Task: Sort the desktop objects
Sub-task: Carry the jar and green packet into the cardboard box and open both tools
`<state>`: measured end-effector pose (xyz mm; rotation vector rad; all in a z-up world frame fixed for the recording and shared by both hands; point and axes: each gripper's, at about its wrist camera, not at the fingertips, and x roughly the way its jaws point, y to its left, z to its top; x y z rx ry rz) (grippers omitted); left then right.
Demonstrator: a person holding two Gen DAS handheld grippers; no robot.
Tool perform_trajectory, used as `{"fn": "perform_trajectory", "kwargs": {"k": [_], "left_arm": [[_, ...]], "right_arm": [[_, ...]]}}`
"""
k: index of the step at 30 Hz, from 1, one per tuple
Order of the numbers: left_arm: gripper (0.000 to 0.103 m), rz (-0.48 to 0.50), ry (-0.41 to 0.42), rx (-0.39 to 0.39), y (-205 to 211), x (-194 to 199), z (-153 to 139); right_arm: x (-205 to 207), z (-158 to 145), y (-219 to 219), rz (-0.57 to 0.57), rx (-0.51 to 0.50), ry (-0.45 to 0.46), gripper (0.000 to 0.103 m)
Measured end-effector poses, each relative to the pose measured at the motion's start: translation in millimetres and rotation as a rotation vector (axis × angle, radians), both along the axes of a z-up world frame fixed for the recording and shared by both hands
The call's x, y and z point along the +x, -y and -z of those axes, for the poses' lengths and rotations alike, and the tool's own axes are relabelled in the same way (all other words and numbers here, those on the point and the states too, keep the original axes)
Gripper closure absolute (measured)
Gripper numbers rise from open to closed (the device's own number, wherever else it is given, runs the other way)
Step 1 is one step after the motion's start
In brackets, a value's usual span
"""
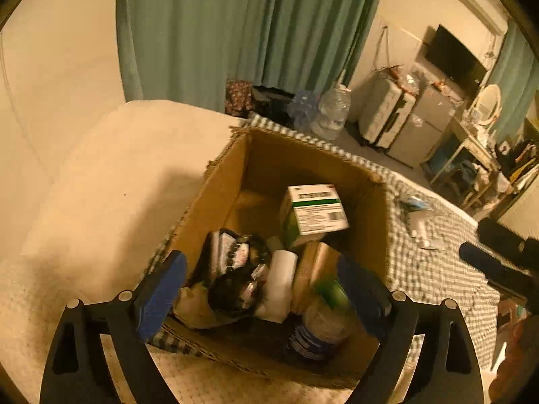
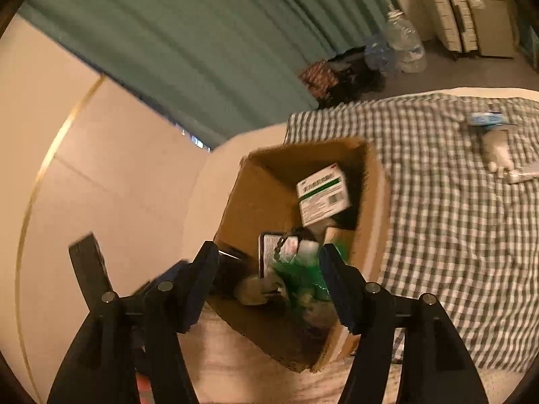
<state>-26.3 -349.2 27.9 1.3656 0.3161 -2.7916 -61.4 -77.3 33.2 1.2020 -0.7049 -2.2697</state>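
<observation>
Here, one cardboard box (image 1: 222, 188), one green-striped carton (image 1: 315, 210) inside, left tongs (image 1: 262, 294) and right tongs (image 2: 269, 279) both open, empty

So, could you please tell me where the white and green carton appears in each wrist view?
Left wrist: the white and green carton sits right of centre, inside the cardboard box.
Right wrist: the carton lies just above centre, near the box's far right corner.
Shared landmark: the checked cloth right of the box.

One cardboard box (image 1: 222, 198), one green-and-white carton (image 1: 316, 210), two water jugs (image 1: 331, 111).
</observation>
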Motion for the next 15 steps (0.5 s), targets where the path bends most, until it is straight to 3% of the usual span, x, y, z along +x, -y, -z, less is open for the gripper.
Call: {"fn": "perform_trajectory", "kwargs": {"k": [2, 6, 10, 15], "left_arm": [[0.009, 0.020, -0.008, 0.008, -6.6, 0.8, -6.6], [0.007, 0.045, -0.049, -0.012, -38.9, 25.1, -31.3], [0.004, 0.083, -0.098, -0.023, -98.9, 53.8, -54.1], [0.000, 0.124, -0.089, 0.023, -185.1, 82.6, -74.1]], "right_arm": [[10.3, -8.9, -22.6, 0.024, -0.012, -0.021, 0.041], [37.5, -33.2, -71.6, 0.090, 0.125, -0.091, 0.041], [84.3, -55.5, -127.3, 0.196, 0.290, -0.164, 0.041], [142.9, -69.5, -193.6, 0.267, 0.343, -0.202, 0.041]]}}
